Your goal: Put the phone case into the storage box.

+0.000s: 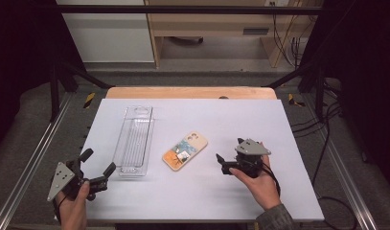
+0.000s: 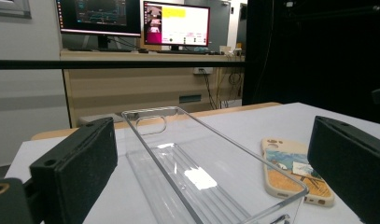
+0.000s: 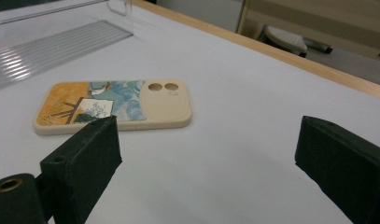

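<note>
- Left gripper (image 1: 97,168): held in the person's left hand (image 1: 74,203) at the near left corner of the table (image 1: 259,120). Jaws stand wide apart and hold nothing. In the left gripper view they frame the near end of the clear tray.
- Clear plastic tray (image 1: 134,140): lies flat on the table, long axis running away from the person, just ahead of the left gripper's jaws and not touching them. It is an open transparent shell with a ribbed floor and a hang-tab cutout at its far end (the cutout is plain in the left gripper view (image 2: 150,125)).
- Phone case (image 1: 185,151): lies flat on the table between the tray and the right gripper, close beside the tray but apart from it. Back face up, beige rim, painted print, two round camera holes at its far end. It sits at a slant to the tray.
- Right gripper (image 1: 222,164): held in the person's right hand (image 1: 259,179), right of the phone case, jaws pointing toward it. Jaws are wide apart and hold nothing. In the right gripper view the phone case (image 3: 115,106) lies just beyond the jaw tips, untouched.
</note>
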`<state>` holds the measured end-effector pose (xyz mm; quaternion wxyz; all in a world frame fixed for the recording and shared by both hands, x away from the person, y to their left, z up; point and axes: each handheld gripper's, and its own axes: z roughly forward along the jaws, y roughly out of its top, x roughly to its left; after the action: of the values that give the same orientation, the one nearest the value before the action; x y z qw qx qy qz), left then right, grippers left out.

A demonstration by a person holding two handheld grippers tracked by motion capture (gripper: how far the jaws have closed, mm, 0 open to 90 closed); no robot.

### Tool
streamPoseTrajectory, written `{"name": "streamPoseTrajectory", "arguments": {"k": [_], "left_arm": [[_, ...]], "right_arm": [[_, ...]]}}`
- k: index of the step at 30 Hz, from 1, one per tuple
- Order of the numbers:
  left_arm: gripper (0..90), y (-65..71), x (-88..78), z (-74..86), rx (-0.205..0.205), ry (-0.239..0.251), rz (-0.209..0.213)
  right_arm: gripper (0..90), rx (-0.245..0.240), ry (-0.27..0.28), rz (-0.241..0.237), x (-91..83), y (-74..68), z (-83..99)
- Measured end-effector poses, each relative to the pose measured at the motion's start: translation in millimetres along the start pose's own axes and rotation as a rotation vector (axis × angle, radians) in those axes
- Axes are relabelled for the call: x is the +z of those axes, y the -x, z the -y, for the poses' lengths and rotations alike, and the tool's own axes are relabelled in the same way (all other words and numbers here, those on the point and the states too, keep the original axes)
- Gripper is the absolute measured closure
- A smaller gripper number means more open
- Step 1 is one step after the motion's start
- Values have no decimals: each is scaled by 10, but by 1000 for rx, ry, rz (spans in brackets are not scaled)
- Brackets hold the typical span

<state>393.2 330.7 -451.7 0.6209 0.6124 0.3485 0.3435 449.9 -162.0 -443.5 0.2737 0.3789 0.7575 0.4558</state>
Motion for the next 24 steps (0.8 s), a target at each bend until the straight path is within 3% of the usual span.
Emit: {"name": "streamPoseTrajectory", "arguments": {"k": [11,19,24], "left_arm": [[15,16,3,-7,-6,9,12],[15,0,1,-7,1,6,4],[15,1,4,-8,2,5,5]], "right_arm": [[74,-99,-193,-64,363,-156,-445],[89,-149,-258,-68,583,-209,-688],[97,-140,-273,-69,714,-208,-786]]}}
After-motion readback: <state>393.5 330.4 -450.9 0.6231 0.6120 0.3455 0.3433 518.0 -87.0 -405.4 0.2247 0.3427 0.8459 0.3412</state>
